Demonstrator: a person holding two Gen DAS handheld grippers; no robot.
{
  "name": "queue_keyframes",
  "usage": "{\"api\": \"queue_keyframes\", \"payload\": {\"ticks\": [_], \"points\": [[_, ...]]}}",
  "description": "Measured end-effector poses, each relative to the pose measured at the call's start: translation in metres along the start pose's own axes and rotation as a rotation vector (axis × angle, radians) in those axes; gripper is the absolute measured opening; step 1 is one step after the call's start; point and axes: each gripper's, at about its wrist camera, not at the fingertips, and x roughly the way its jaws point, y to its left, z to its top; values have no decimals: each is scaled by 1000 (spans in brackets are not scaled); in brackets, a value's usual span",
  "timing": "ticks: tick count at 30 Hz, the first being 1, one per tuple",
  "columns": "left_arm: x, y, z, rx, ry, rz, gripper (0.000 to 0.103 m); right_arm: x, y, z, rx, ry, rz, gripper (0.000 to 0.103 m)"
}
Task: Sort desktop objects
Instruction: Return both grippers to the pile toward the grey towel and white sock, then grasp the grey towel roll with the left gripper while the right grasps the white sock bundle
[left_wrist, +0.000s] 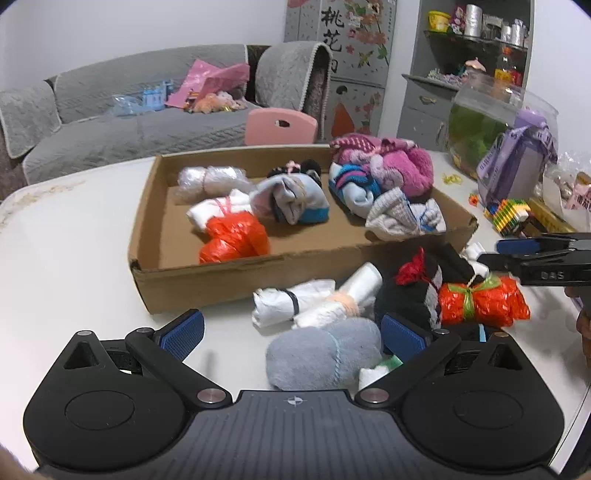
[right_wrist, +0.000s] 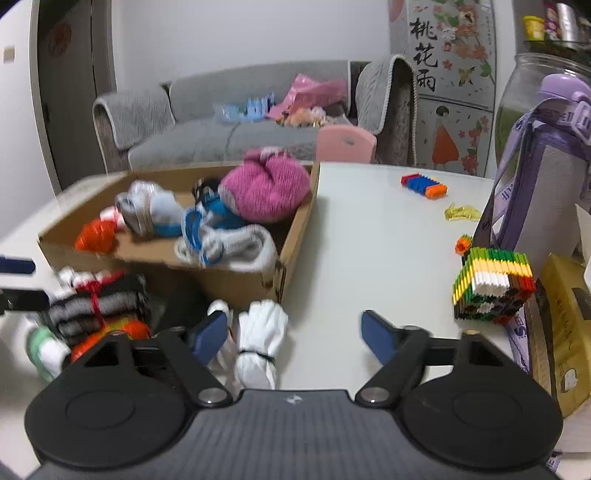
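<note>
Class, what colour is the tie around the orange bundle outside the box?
Green, on the orange bundle; clearest in the left wrist view.

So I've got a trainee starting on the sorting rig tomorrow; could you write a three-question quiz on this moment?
1. True or false: the left claw is shut on the grey sock bundle.
2. Which lies inside the cardboard box? A) pink fuzzy bundle B) multicoloured block toy C) purple bottle
3. Fill in: the white bundle tied with a black band lies on the ____, in front of the box.

Key: 1 false, open and empty; 2 A; 3 table.
</note>
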Motion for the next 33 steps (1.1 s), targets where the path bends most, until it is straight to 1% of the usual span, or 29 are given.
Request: {"api": "queue_keyframes", "payload": {"ticks": [1, 3, 6, 8, 11, 15, 17, 18, 19, 20, 21, 22, 23, 24, 25, 26, 33], "points": [[2, -1, -1, 1, 5, -3, 103, 2, 2, -1, -13, 13, -5, 47], [5, -4, -4, 2, 16, -11, 103, 2, 2, -2, -17, 16, 10, 47], [8, -4, -9, -11, 28, -21, 103, 0, 3, -3, -23, 15, 11, 48], [12, -4, -13, -20, 46, -21, 103, 0, 4, -4, -28, 16, 11, 51], [13, -4, -14, -18, 48, -25, 103, 0, 6, -5, -38, 20, 9, 53], [14, -7, -15, -3, 51, -23, 103, 2, 6, -5, -35, 28, 19, 52], [14, -8, -15, 1, 54, -25, 103, 3, 7, -6, -37, 37, 29, 50], [13, -9, -15, 3, 56, -27, 102, 4, 8, -6, -39, 45, 35, 48], [13, -9, -15, 4, 57, -29, 101, 4, 9, -7, -44, 51, 41, 42], [13, -10, -15, 6, 56, -30, 97, 5, 11, -8, -52, 55, 43, 40], [12, -11, -15, 10, 53, -31, 92, 5, 13, -9, -64, 54, 37, 38], [11, -12, -15, 17, 52, -22, 88, 4, 14, -9, -69, 53, 40, 34], [9, -13, -15, 20, 50, -15, 76, 4, 14, -9, -65, 52, 44, 32], [8, -13, -14, 15, 46, -16, 70, 4, 13, -8, -60, 52, 45, 31], [7, -11, -14, 0, 47, -22, 70, 3, 12, -8, -54, 51, 45, 27], [7, -10, -13, -15, 47, -30, 70, 3, 12, -8, -49, 51, 50, 26], [0, -3, -17, -50, 42, -26, 70, -2, 9, -10, -30, 48, 66, 25]]}}
